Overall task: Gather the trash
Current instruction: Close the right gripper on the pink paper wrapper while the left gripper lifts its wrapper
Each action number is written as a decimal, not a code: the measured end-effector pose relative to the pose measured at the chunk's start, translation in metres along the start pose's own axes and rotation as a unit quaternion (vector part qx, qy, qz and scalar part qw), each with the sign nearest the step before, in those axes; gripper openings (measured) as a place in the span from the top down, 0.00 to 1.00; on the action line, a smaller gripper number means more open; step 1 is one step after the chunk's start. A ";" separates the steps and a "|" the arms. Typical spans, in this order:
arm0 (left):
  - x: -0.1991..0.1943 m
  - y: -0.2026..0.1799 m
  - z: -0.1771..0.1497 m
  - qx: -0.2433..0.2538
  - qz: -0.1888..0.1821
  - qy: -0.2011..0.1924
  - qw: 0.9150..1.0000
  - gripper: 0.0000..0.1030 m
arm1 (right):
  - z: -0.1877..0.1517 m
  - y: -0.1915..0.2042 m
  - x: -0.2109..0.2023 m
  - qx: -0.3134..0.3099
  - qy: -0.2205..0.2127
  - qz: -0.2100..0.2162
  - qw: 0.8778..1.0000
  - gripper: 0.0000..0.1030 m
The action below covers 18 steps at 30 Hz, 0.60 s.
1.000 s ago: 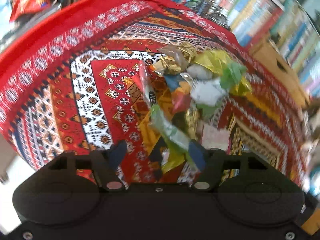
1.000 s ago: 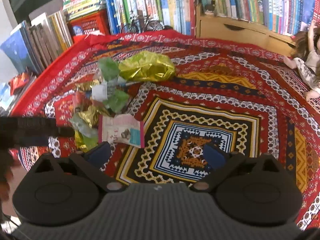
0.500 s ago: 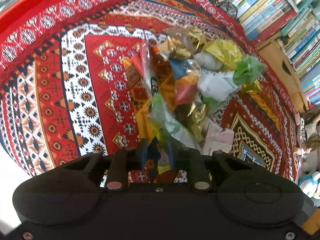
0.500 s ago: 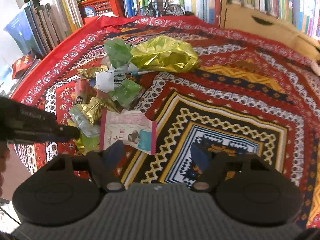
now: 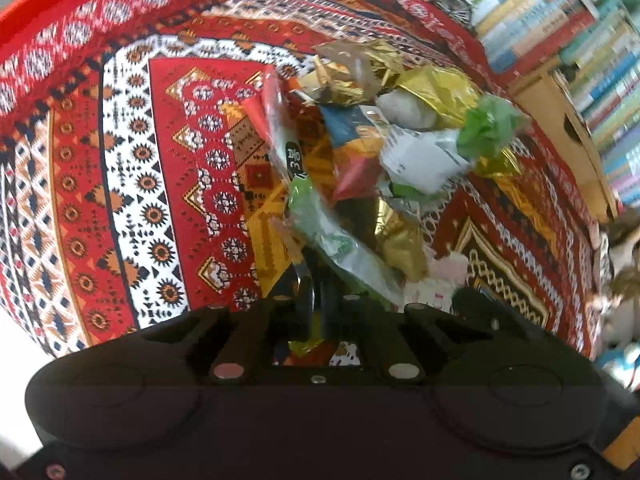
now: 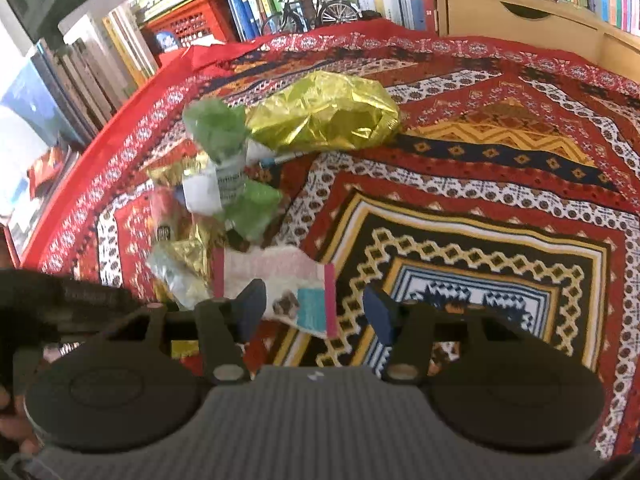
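Left wrist view: the left gripper points steeply down at the near end of a heap of crumpled wrappers on the red patterned cloth; its jaws are pressed together, and the tail of a clear green wrapper runs down into them, so it appears pinched, though the contact point itself is hidden; the hold looks thin and near the edge, so a slow, straight lift is advisable to avoid tearing it free or dragging the gold foil lying against it.

Right wrist view: the right gripper is spread and closing; the corner of a flat pink-and-white sachet lies between the jaws, pads not yet pressing; the sachet lies flat on the cloth, so the fingertips should go low enough to catch its edge, not the fabric beneath; the large yellow-gold foil bag and the green wrappers lie further off, untouched.
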<state>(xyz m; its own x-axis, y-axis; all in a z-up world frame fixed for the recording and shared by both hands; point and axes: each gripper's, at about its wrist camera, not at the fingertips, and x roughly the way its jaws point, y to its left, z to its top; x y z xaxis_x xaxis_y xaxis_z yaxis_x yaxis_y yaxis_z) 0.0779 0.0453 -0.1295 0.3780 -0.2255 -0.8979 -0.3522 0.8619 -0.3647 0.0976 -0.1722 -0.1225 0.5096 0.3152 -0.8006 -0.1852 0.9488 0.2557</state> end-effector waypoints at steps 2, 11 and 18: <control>-0.006 -0.001 -0.003 0.009 0.005 -0.004 1.000 0.98 | 0.002 0.002 0.006 0.000 0.005 0.005 1.000 0.24; -0.027 0.006 -0.013 0.042 0.042 -0.020 0.998 0.98 | 0.005 0.008 0.038 0.019 0.057 -0.002 0.998 0.21; -0.034 0.002 -0.015 0.052 0.049 -0.029 0.997 0.98 | 0.003 0.010 0.030 0.008 0.061 -0.005 0.998 0.54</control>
<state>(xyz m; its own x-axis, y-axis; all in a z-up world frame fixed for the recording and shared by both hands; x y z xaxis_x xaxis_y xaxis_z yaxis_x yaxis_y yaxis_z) 0.0515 0.0475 -0.1034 0.3966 -0.1130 -0.9110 -0.3008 0.9216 -0.2453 0.1134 -0.1531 -0.1426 0.4057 0.3026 -0.8624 -0.1676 0.9522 0.2553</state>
